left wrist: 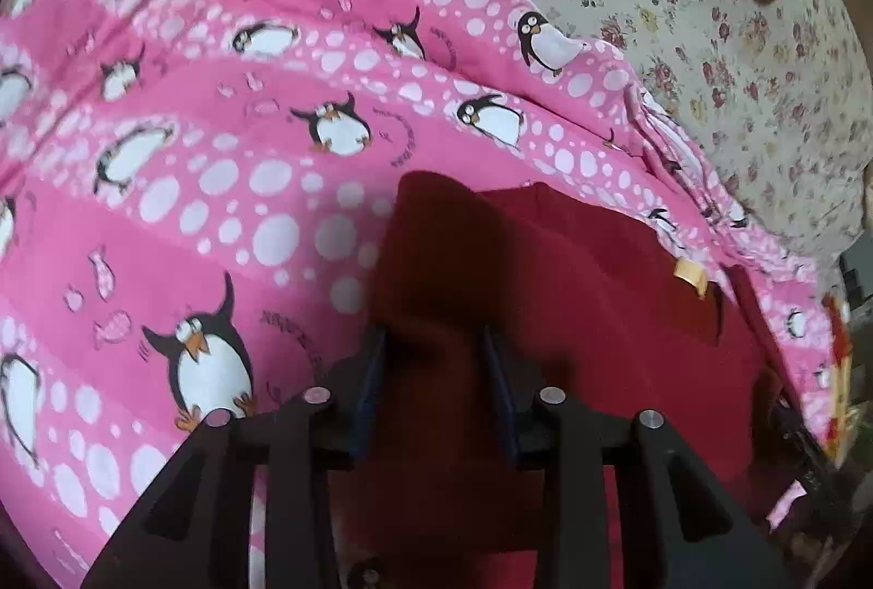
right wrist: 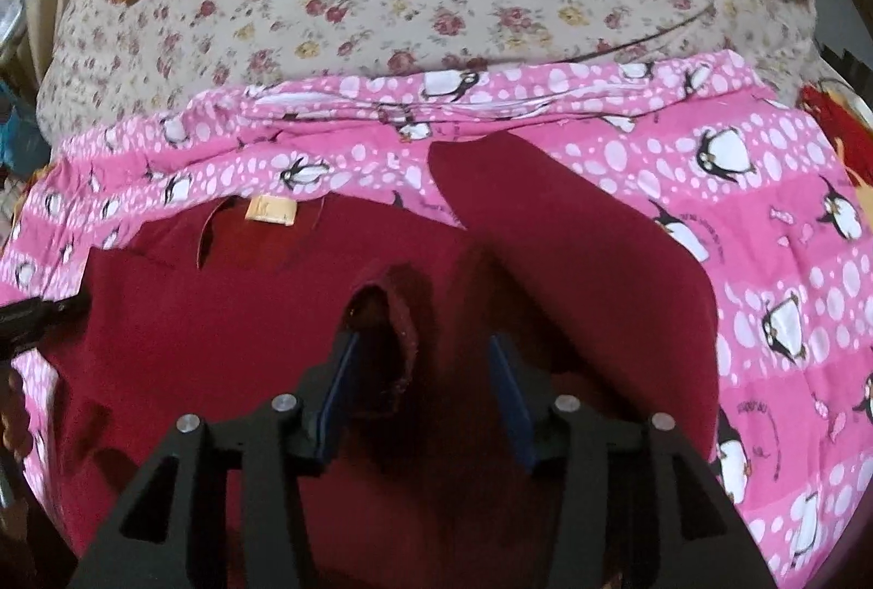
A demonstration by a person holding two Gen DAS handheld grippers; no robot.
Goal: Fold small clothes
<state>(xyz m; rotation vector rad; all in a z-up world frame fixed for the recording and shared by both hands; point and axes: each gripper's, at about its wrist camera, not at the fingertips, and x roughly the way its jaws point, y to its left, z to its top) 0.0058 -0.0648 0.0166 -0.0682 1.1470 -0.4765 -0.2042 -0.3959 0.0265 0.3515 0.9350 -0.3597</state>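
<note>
Maroon shirt (right wrist: 245,316) flat on pink penguin sheet (left wrist: 191,207); left tongs (left wrist: 434,387) & right tongs (right wrist: 423,398) both parted w/ cloth bunched between. Risk: shallow pinch slips, fold skews.

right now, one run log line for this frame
fold: in progress | garment: red top on penguin sheet | left gripper: open | right gripper: open
</note>
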